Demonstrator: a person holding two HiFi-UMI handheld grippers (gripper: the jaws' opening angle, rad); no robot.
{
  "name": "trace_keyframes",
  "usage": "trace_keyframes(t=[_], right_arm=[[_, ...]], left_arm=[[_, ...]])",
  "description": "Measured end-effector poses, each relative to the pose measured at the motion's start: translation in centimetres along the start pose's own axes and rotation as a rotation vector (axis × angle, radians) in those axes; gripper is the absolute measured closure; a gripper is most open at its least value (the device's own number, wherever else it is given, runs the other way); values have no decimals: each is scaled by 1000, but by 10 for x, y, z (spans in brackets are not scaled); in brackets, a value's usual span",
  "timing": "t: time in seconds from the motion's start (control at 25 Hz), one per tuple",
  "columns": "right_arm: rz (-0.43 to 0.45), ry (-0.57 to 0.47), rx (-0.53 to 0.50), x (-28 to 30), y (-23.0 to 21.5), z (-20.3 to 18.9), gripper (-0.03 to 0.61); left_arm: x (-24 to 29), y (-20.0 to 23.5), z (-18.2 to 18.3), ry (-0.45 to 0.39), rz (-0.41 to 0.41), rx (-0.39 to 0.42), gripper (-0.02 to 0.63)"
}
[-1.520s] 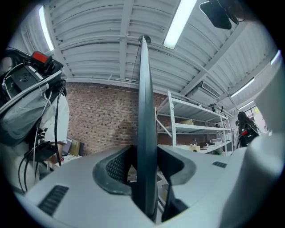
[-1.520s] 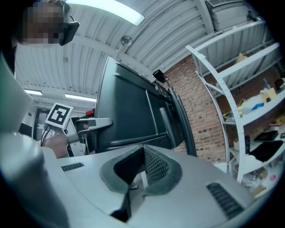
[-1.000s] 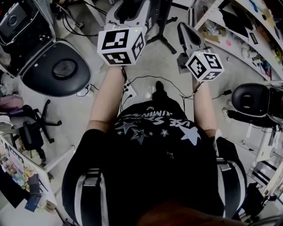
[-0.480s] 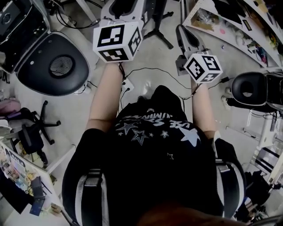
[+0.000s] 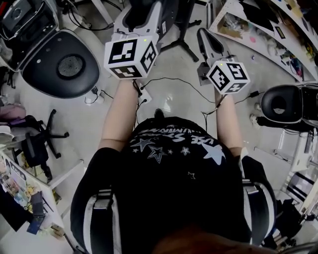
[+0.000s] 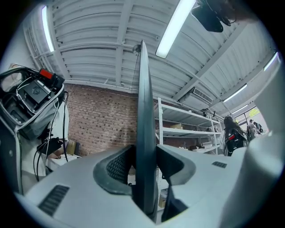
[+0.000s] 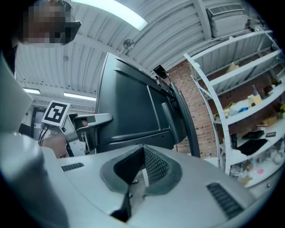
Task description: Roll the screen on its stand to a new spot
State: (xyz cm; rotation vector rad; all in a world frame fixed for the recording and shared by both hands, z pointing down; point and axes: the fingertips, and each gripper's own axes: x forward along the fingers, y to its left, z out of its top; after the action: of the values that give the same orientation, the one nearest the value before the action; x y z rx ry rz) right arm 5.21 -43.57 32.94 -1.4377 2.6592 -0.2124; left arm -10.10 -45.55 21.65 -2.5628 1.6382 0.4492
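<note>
The screen point(image 7: 133, 111) is a large dark panel on a black stand whose legs point(image 5: 180, 42) spread over the floor. From the left gripper view I see it edge-on as a thin dark blade point(image 6: 143, 133) running up between the pads. My left gripper point(image 5: 144, 14) is shut on that edge, and it also shows from the right gripper view point(image 7: 91, 119) at the panel's side. My right gripper point(image 5: 207, 37) is held just right of the stand, beside the screen's back. Its pads point(image 7: 153, 167) meet with nothing between them.
A black rounded seat point(image 5: 59, 64) and an office chair point(image 5: 37, 144) stand at the left. Cables and a power strip point(image 5: 144, 96) lie on the floor ahead. White shelving point(image 5: 268, 30) lines the right, with another black seat point(image 5: 280, 106) below it. Metal shelves point(image 6: 187, 129) stand against a brick wall.
Both grippers keep their hold and shape. The floor, the black seat and the stand legs have shifted slightly in the head view, and the person's foot has moved.
</note>
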Motion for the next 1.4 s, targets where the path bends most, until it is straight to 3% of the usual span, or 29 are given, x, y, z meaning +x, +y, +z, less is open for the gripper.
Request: trace_keyframes(t=[0.72,1.4], right_arm=[[40,22,8,-97,11,-3,572],[84,36,13,-177,25,-7,572]], left_arm=[[-66,-53,10,-6,61,1,425],[-110,-143,11,5,48,41,433]])
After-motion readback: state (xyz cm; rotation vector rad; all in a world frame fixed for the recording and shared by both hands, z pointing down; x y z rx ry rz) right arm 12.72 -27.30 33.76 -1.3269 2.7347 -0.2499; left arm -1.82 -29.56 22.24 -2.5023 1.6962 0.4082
